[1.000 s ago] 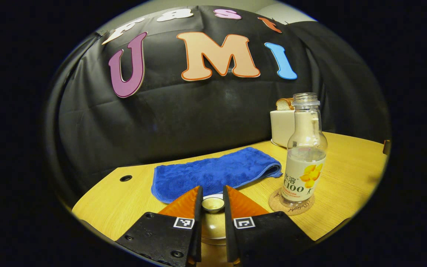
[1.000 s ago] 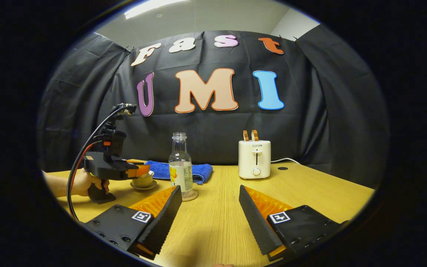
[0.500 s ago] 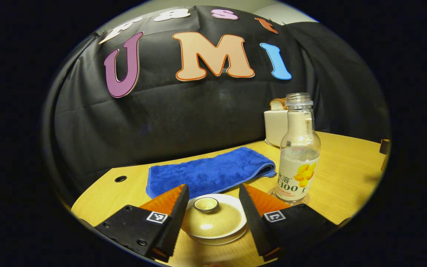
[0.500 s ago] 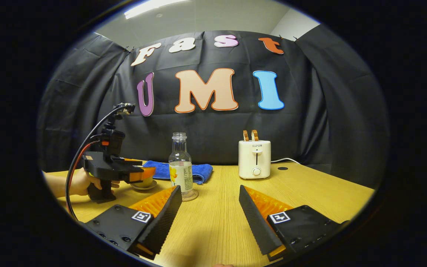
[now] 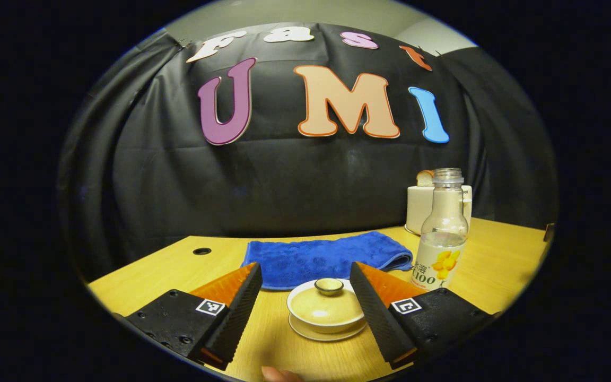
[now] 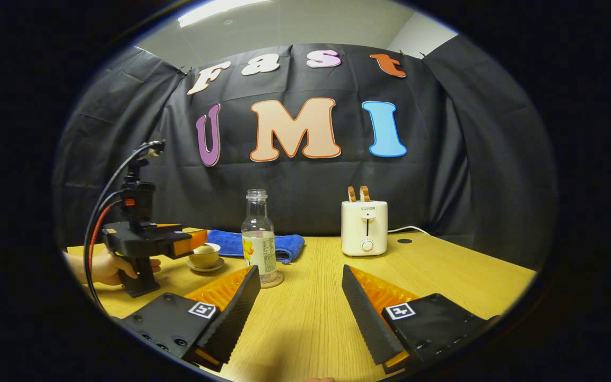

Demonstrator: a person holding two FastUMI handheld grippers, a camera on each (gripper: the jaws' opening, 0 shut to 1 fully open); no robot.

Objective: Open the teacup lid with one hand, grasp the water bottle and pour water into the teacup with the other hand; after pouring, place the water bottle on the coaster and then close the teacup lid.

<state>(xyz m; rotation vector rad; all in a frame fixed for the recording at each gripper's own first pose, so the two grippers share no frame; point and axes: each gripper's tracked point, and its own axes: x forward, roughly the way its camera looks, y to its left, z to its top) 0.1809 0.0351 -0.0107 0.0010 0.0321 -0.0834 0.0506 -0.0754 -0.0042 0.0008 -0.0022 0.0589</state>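
Between the left tongs [image 5: 305, 289], spread wide and empty, sits the teacup [image 5: 326, 313] at six o'clock on the counter [image 5: 178, 268], lid [image 5: 328, 304] on, cream glaze on a saucer. Ceramic, I'd say: brittle, slick, so pinch the small knob [image 5: 329, 286]. The water bottle [image 5: 442, 233] stands at three o'clock.

From the right gripper view, the right tongs [image 6: 301, 284] gape, holding nothing. That bottle [image 6: 258, 237], clear, uncapped, part full, looks light but spill-prone; grip mid-body. The cup [image 6: 204, 256] sits at nine o'clock.

"SUPOR" on the toaster [image 6: 364, 227]; "100" on the water bottle [image 5: 439, 249] label
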